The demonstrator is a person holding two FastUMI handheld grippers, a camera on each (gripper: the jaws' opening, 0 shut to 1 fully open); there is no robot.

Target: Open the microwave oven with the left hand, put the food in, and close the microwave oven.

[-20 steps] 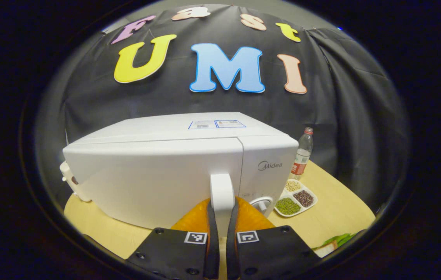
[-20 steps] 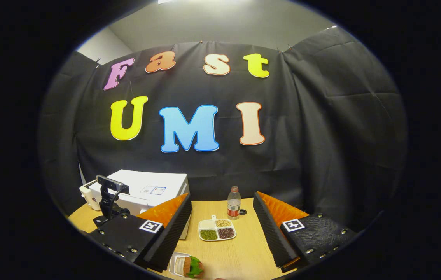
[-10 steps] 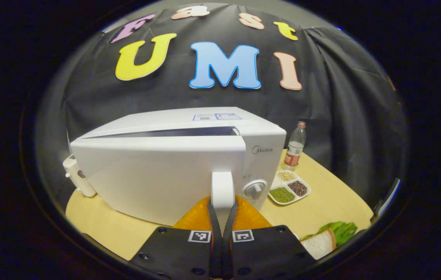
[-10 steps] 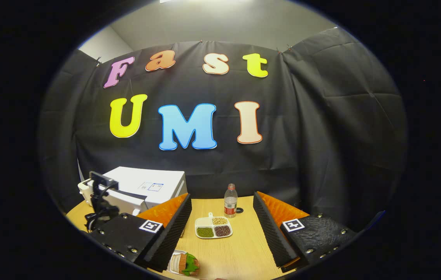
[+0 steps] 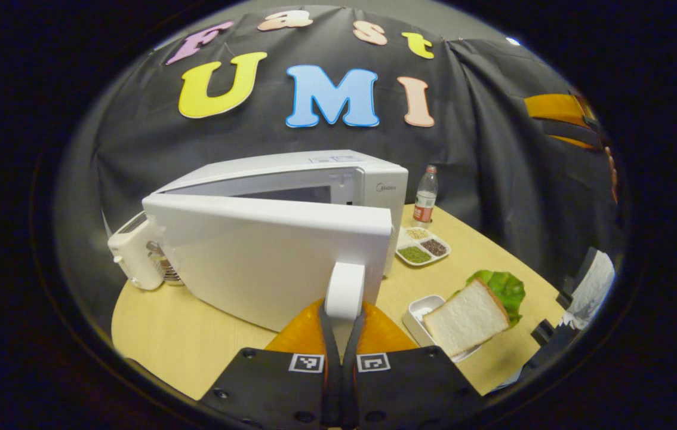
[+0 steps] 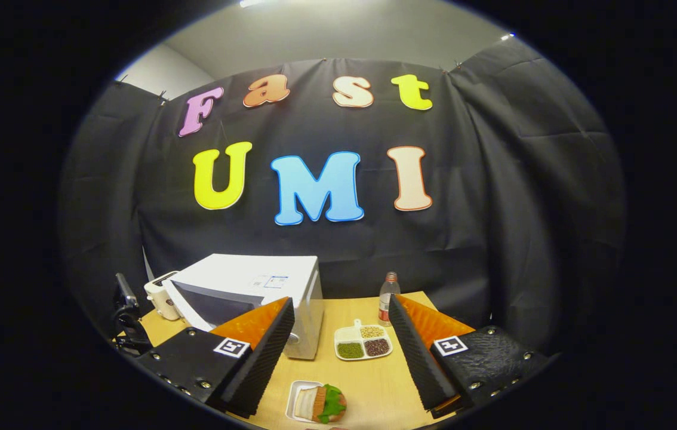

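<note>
The white microwave oven [image 5: 374, 179] stands on the wooden table [image 5: 153, 334] with its door [image 5: 267, 257] swung partly open. My left gripper [image 5: 343, 325] is shut on the white door handle [image 5: 344, 289]. A sandwich [image 5: 473, 313] with lettuce lies on a small white plate to the right of the door. In the right gripper view the microwave oven [image 6: 255, 283] is at the left, its door ajar, and the sandwich [image 6: 320, 403] lies near the front edge. My right gripper [image 6: 338, 346] hangs open above the table, holding nothing.
A divided dish of beans [image 5: 422, 248] and a plastic bottle [image 5: 426, 194] stand right of the oven. A white toaster-like appliance [image 5: 135, 254] sits at the oven's left. The other hand-held gripper [image 5: 577, 292] shows at the far right of the left gripper view. Bare table lies in front of the door.
The microwave door has swung from closed to well open, pulled by my left gripper on its handle. The right gripper shifted slightly, staying open.
</note>
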